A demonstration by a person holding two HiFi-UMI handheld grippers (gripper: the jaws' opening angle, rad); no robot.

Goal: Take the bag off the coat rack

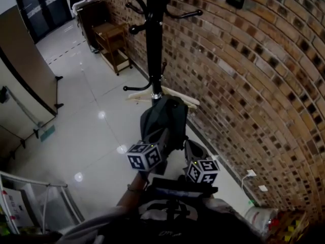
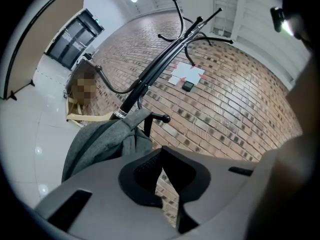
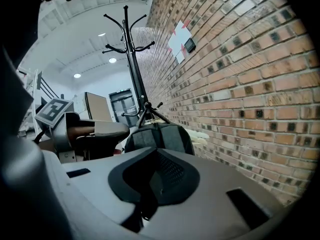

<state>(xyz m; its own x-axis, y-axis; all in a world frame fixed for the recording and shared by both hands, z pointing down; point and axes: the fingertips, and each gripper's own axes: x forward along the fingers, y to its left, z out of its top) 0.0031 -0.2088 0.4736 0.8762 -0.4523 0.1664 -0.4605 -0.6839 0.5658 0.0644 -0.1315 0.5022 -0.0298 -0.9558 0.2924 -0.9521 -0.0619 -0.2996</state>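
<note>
Both closed and empty, the left gripper (image 1: pixel 158 138) and right gripper (image 1: pixel 191 150) hover near the dark grey fabric bag (image 1: pixel 165 117) on the black metal coat rack (image 1: pixel 154 34); reaching step, opening probably comes next.

You have no word or number to read here: the sheets (image 2: pixel 186 74) on the brick wall (image 1: pixel 264 85) are too small and blurred, and the two marker cubes (image 1: pixel 144 155) bear only black-and-white square patterns, not letters.
</note>
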